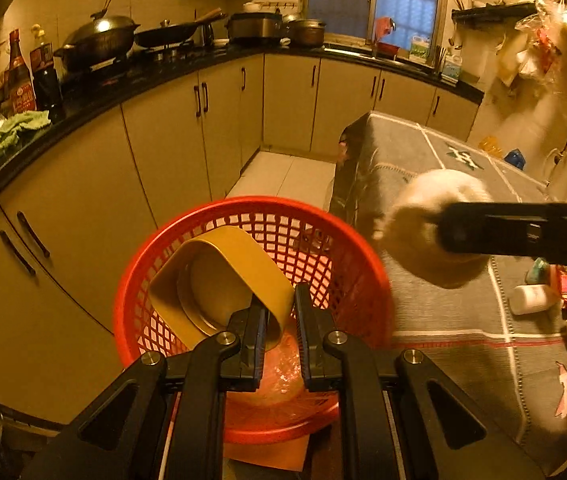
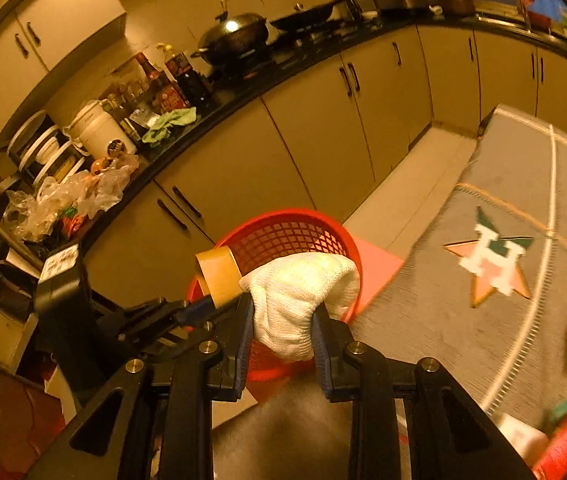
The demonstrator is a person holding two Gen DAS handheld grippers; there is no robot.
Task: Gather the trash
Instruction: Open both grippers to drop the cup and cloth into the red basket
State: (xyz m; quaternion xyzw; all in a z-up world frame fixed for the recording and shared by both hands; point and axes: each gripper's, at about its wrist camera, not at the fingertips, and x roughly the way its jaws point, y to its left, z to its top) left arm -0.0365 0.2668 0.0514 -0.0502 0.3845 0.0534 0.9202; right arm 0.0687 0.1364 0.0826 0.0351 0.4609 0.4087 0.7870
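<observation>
Above the red mesh basket point(image 1: 251, 216), standing on the floor just left of the cloth-covered table point(image 1: 463, 320), both grippers hang with loads. The left gripper point(image 1: 279, 300) has its jaws closed on the wall of a tape roll point(image 1: 219, 276), held over the basket's mouth. The right gripper point(image 2: 283, 312) has its jaws clamped on a white knitted glove point(image 2: 303, 296), near the basket's right rim. Kitchen cabinets point(image 1: 163, 140) run along the far side.

Left gripper point(image 1: 279, 300) angled downward, jaws nearly closed, pinching a tape roll's point(image 1: 219, 280) wall. Right gripper point(image 2: 283, 312) tilted down likewise, jaws clamped on a white glove point(image 2: 303, 296).
</observation>
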